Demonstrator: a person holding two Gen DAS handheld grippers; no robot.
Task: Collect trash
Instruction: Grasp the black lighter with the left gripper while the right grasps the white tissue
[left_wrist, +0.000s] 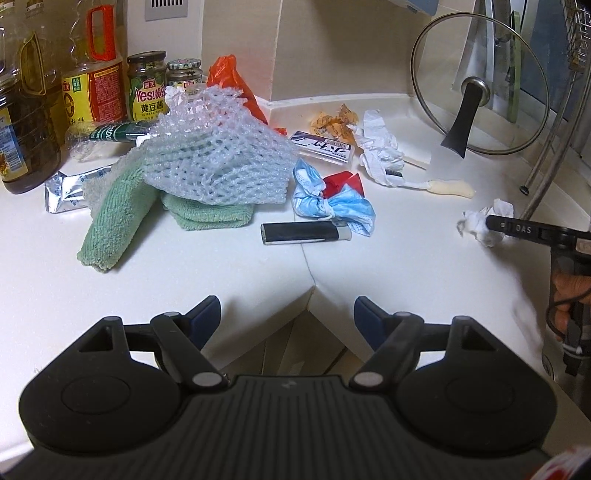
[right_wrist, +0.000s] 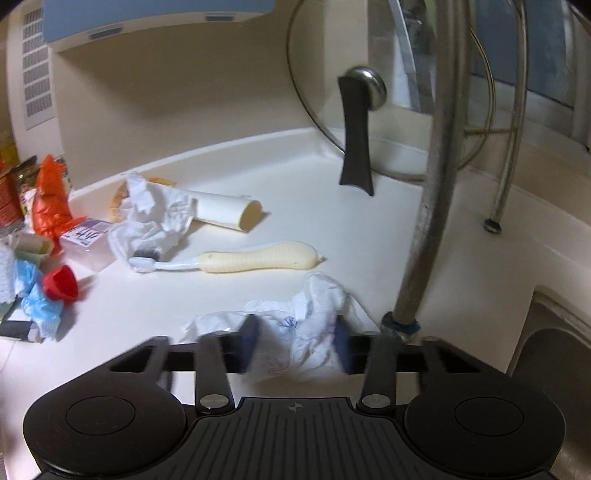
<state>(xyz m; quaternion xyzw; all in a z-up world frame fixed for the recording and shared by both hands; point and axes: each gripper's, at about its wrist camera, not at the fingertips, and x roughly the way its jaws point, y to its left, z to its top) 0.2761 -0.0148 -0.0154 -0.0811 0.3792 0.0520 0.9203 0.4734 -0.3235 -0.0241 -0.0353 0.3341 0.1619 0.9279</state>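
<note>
My right gripper (right_wrist: 295, 341) is shut on a crumpled white tissue (right_wrist: 303, 332) at the counter's right side, beside a metal rack leg (right_wrist: 428, 206); it also shows in the left wrist view (left_wrist: 491, 223) with the tissue (left_wrist: 480, 225). My left gripper (left_wrist: 287, 315) is open and empty over the counter's front corner. Ahead of it lie a blue face mask with a red scrap (left_wrist: 332, 199), a black lighter (left_wrist: 303, 233), white foam netting (left_wrist: 218, 158), another crumpled tissue (left_wrist: 380, 147), orange wrappers (left_wrist: 334, 123) and an orange bag (left_wrist: 229, 85).
Green cloths (left_wrist: 118, 214), a foil packet (left_wrist: 62, 192), a small plastic box (left_wrist: 325, 147), a toothbrush (right_wrist: 236, 260) and a white tube (right_wrist: 225, 212) lie on the white counter (left_wrist: 221, 280). Jars and oil bottles (left_wrist: 88, 88) stand back left. A glass lid (left_wrist: 476, 88) leans back right. A sink (right_wrist: 554, 362) is right.
</note>
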